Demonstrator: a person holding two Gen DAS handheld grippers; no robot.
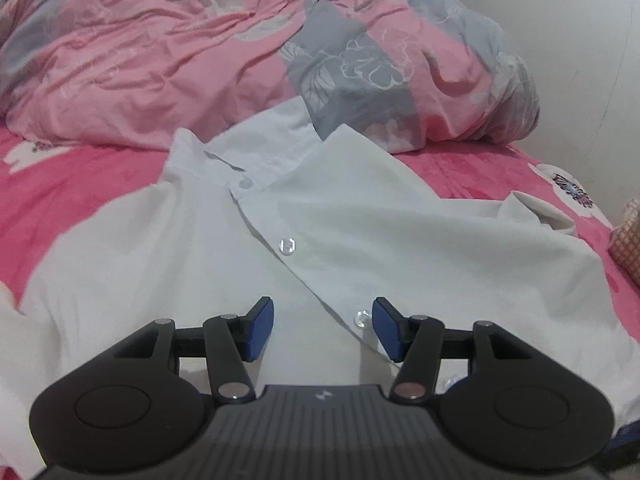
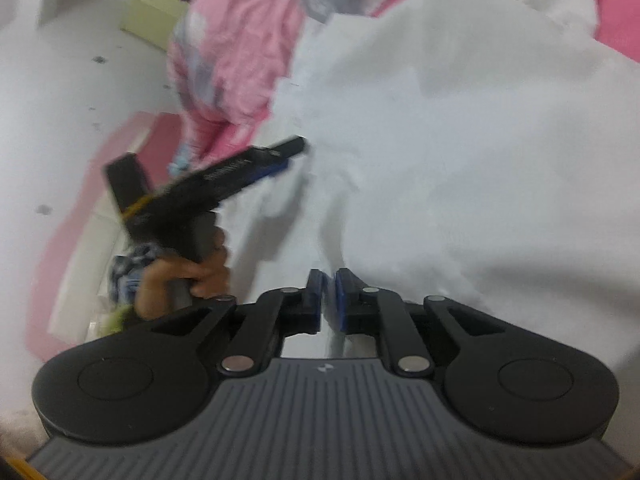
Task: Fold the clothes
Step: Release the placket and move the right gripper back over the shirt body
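Blurring hides detail: right tool (image 2: 328,300) pinches white shirt (image 2: 460,160); left tool (image 1: 323,330) spread above it

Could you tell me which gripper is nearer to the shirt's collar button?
Left. The left gripper hovers open over the white shirt's placket, just below the collar button. The right gripper pinches shirt fabric elsewhere; no button shows in its view.

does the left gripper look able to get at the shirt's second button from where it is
Probably yes: the left gripper stands open just above the white shirt, and the second button lies uncovered straight ahead on the placket, with nothing between.
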